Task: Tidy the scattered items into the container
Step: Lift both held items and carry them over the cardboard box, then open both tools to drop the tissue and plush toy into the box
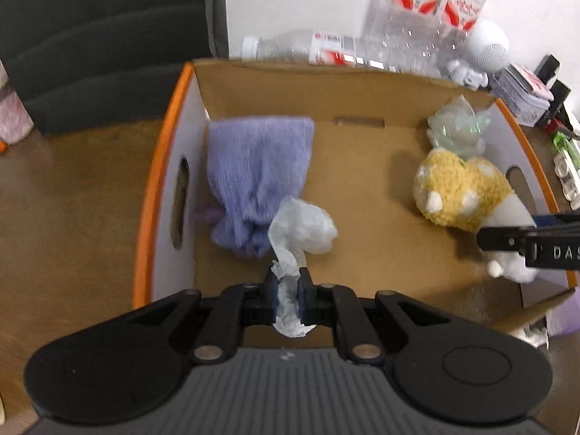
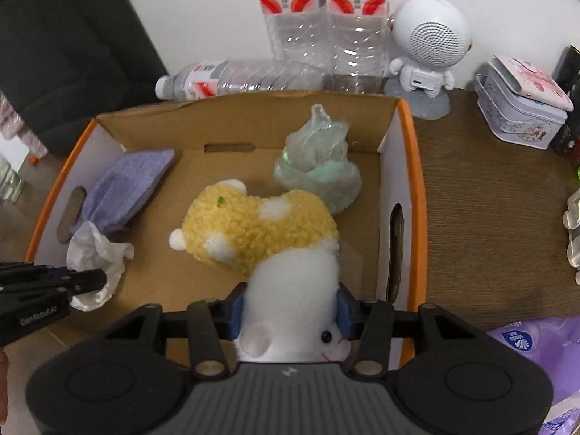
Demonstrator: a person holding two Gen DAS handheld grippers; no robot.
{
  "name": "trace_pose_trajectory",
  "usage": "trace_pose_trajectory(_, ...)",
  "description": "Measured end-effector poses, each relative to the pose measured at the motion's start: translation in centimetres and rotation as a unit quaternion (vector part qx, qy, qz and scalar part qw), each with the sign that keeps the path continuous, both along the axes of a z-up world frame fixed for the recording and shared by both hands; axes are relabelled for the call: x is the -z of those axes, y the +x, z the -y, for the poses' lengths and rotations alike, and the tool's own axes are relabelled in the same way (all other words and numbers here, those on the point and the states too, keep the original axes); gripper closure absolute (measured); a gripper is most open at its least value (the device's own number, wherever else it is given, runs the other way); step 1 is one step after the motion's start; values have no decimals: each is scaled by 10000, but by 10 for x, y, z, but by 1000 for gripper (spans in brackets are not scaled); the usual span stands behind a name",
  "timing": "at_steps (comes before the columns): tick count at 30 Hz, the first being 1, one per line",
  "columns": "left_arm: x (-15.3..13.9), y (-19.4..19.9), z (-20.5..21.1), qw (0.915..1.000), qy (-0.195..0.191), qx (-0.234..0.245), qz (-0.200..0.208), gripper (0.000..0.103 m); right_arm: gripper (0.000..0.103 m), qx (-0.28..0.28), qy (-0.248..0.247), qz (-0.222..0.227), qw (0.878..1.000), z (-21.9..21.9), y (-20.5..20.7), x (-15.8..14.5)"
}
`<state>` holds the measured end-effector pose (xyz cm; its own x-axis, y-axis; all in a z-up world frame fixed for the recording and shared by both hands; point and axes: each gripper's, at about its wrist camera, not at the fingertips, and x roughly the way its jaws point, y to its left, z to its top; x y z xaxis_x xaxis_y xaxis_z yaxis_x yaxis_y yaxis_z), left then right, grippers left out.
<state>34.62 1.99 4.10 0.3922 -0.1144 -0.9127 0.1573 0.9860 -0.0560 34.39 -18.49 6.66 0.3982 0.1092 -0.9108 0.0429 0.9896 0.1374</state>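
An open cardboard box (image 1: 253,83) (image 2: 253,108) with an orange rim stands on the brown table. Inside lie a purple cloth (image 1: 257,177) (image 2: 127,185) at the left and a crumpled greenish plastic bag (image 1: 456,127) (image 2: 319,166) at the far right. My left gripper (image 1: 288,282) is shut on a crumpled white tissue (image 1: 304,224) (image 2: 94,253), which hangs over the box floor beside the cloth. My right gripper (image 2: 290,304) is shut on the white end of a yellow-and-white plush toy (image 2: 261,232) (image 1: 460,192), held inside the box on its right side.
Behind the box, one clear water bottle (image 2: 235,76) lies flat and two stand (image 2: 322,18). A white robot-shaped speaker (image 2: 427,47) and a flowered tin (image 2: 522,105) sit at the back right. A purple packet (image 2: 536,355) lies at the near right. A dark chair (image 1: 101,36) stands at the left.
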Motion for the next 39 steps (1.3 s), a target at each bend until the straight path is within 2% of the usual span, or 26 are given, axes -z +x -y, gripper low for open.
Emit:
trace_pose_trajectory(4,7,-10,2,9999,77,76,-99,92,56,-121,-475,-76,9988,-4,1,1)
trace_pose_trajectory(8,5,-15,4,9997,50,174,-135,92,56,-116,-479,-101,9987,-1,1,-2)
trace_pose_trajectory(11,-11,-11,6,9994,-67,18,348,90,56,-164,-255,84,9995,-3,4,-10)
trace_pose_trajectory(15,-22,12,10,9980,-171,-189,582,90,56,-239,-33,329,9992,-17,17,-19)
trace_pose_trajectory(19,-16,45,10,9965,-281,-472,631,90,56,-226,-5,473,9986,-31,37,-17)
trace_pose_trajectory(23,4,65,10,9967,-108,-595,535,90,56,-138,-280,564,9979,-42,51,0)
trace_pose_trajectory(25,10,71,10,9965,-212,-635,492,90,56,-106,-451,581,9972,-45,54,10)
trace_pose_trajectory(26,11,71,11,9964,-264,-633,507,81,53,-113,-464,552,9973,-45,55,15)
trace_pose_trajectory(27,10,70,12,9963,-332,-592,529,64,51,-148,-422,485,9978,-45,55,20)
trace_pose_trajectory(28,9,68,13,9964,-376,-519,548,57,51,-204,-369,415,9982,-45,55,23)
trace_pose_trajectory(30,3,61,16,9973,-284,-342,592,34,49,-207,-307,386,9986,-40,54,22)
trace_pose_trajectory(32,-8,56,13,9972,-205,-339,641,23,38,-165,-185,257,9994,-34,53,17)
trace_pose_trajectory(36,-34,43,2,9969,-132,-505,580,3,25,-2,63,92,9999,-17,42,-5)
trace_pose_trajectory(39,-48,31,-2,9977,20,-515,431,0,23,198,80,-85,9997,-2,24,-20)
